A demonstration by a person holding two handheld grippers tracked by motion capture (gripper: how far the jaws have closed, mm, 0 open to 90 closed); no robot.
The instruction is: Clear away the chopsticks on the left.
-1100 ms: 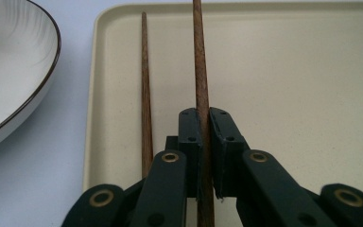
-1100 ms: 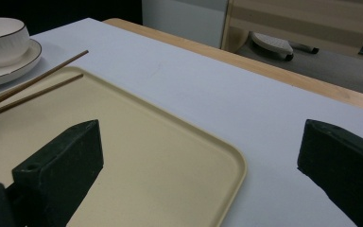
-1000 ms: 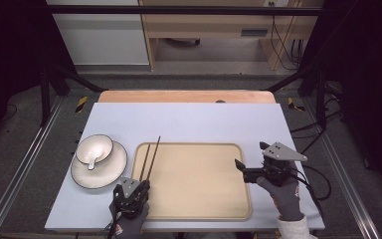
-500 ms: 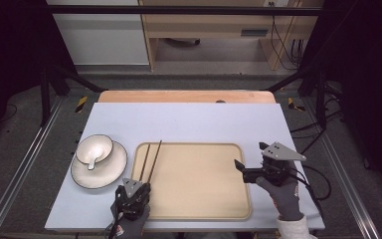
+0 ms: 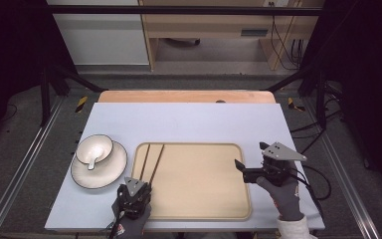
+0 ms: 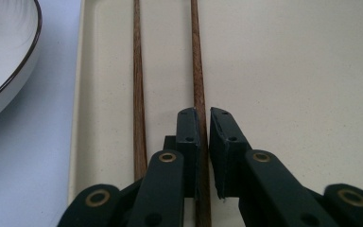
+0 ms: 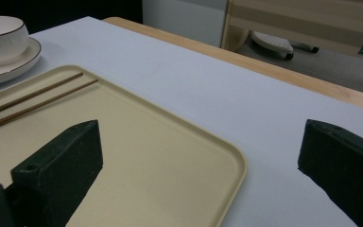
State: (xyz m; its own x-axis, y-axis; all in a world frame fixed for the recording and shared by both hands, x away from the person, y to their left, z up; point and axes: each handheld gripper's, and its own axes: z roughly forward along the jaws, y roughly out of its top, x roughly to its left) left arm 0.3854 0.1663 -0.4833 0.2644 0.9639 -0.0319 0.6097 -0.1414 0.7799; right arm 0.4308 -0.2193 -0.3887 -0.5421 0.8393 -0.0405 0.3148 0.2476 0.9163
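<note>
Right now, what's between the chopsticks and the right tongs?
Just bare tray: the high view shows nothing lying between the chopsticks and the right tongs.

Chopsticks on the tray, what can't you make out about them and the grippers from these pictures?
- Chopsticks: near ends hidden under the left gripper in the left gripper view; far tips cut off by the top edge.
- Whether the pads truly pinch the chopstick: the gap is too narrow to tell.
- Bowl contents in the high view: too small.
- Right gripper: jaw tips cut off by the bottom and right edges.
</note>
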